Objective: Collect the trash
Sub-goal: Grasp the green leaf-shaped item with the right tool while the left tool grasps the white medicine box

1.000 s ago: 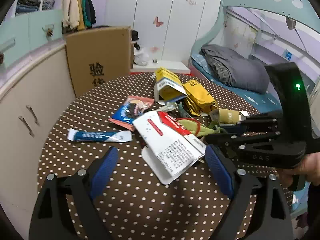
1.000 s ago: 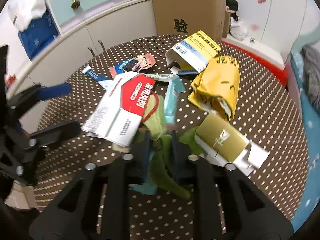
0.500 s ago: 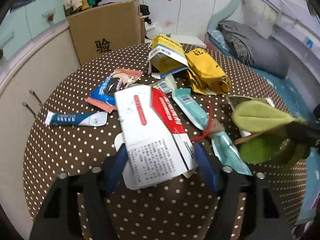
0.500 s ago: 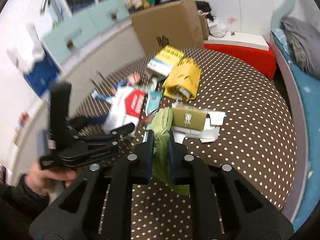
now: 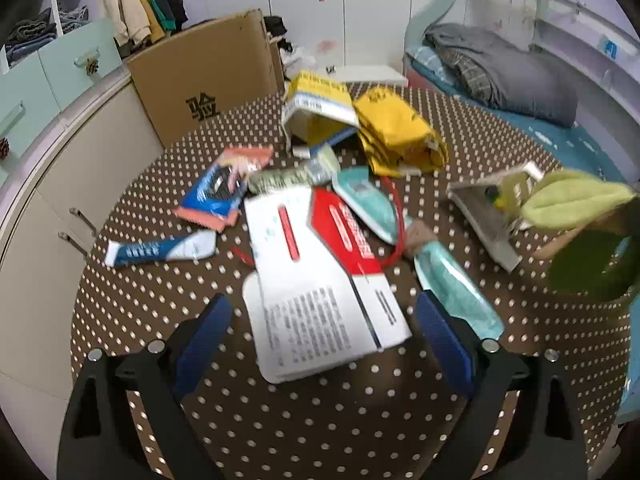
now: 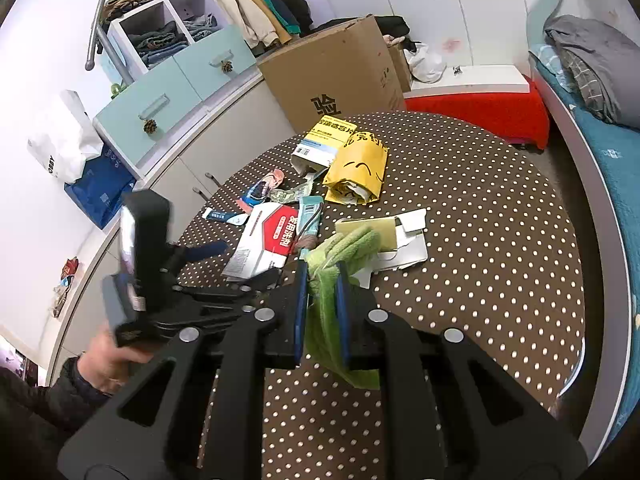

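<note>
Between right tool [image 6: 322,312] pads: green cloth [image 6: 340,252]

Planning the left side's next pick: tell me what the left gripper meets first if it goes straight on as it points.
Probably the flat white-and-red carton on the dotted table, lying between the opening left gripper; depth is unclear.

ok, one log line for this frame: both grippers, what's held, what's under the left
left gripper: opening, empty | under left: red-and-white carton, flat on table | right gripper: shut on green cloth, lifted
</note>
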### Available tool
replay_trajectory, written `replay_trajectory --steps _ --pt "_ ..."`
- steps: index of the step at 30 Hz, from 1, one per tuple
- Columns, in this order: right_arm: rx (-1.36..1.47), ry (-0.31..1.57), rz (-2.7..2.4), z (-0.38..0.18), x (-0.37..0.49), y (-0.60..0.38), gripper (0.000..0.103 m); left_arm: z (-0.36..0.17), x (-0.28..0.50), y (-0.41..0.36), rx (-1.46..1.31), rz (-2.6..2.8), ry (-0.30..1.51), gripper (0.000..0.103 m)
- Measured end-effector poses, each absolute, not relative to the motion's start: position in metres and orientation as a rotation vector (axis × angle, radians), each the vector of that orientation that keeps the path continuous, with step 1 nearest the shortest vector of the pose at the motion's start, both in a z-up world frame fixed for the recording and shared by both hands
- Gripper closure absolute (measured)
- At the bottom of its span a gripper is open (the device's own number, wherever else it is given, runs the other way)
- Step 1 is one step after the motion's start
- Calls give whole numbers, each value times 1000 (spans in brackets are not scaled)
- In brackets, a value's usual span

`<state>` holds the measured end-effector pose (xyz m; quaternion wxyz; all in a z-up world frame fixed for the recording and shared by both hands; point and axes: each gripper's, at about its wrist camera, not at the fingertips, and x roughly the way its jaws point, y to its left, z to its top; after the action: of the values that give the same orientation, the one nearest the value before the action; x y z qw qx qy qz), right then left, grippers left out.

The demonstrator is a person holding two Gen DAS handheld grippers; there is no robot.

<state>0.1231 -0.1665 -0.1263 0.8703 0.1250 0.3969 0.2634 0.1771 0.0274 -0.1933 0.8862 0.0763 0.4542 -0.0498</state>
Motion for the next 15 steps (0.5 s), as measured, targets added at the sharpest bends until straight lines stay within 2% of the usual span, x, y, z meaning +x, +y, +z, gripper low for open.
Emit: replay_trajectory --steps 1,3,4,7,11,15 --pt "260 828 547 -126 121 -166 89 -199 177 29 132 -112 964 26" --pt "254 827 537 -123 115 -166 89 -198 173 32 104 -107 947 38" --pt "251 825 535 -122 113 -166 89 -196 169 32 111 -115 939 54" --pt "256 812 539 -117 108 -169 89 -189 161 43 55 -138 928 67" --pt "263 798 539 -113 112 -173 89 -184 154 62 -23 -169 917 77" --pt "284 771 545 -104 121 -178 89 -171 148 76 -56 -155 877 83"
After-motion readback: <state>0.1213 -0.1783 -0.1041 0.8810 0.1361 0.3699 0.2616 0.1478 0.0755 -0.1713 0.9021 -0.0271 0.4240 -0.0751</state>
